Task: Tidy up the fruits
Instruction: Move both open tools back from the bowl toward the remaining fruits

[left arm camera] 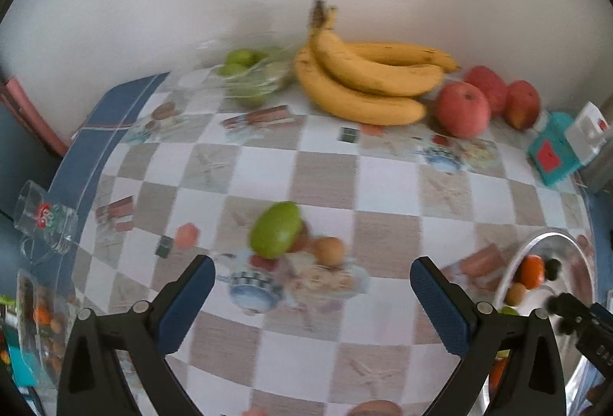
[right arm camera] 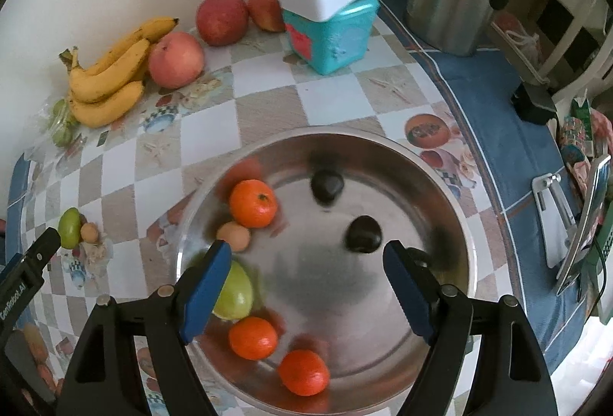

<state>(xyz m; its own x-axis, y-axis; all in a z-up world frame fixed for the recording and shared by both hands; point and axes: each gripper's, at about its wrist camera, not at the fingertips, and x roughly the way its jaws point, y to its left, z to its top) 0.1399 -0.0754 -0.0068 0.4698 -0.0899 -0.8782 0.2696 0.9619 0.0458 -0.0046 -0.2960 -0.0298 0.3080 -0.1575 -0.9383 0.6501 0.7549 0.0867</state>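
In the right wrist view, the right hand-held gripper hangs over a steel bowl that fills the lower centre of the frame; its blue-padded fingers stand wide apart with nothing between them. Inside the bowl lie three oranges: one at the upper left, one low in the middle and one at the bottom. A green fruit sits partly behind the left finger, a small tan fruit lies just above it touching the upper orange, and two dark fruits lie toward the upper right of the bowl.

In the left wrist view, the left hand-held gripper also has its fingers spread apart and empty, above the checkered counter. Just beyond its fingertips, at mid-frame, a green fruit on the counter lies beside a small tan fruit on the counter. At the top of the frame, against the wall, a bunch of bananas lies between a clear bag of green fruit on its left and three red apples on its right. A teal box with a white switch unit on top stands at the right edge.
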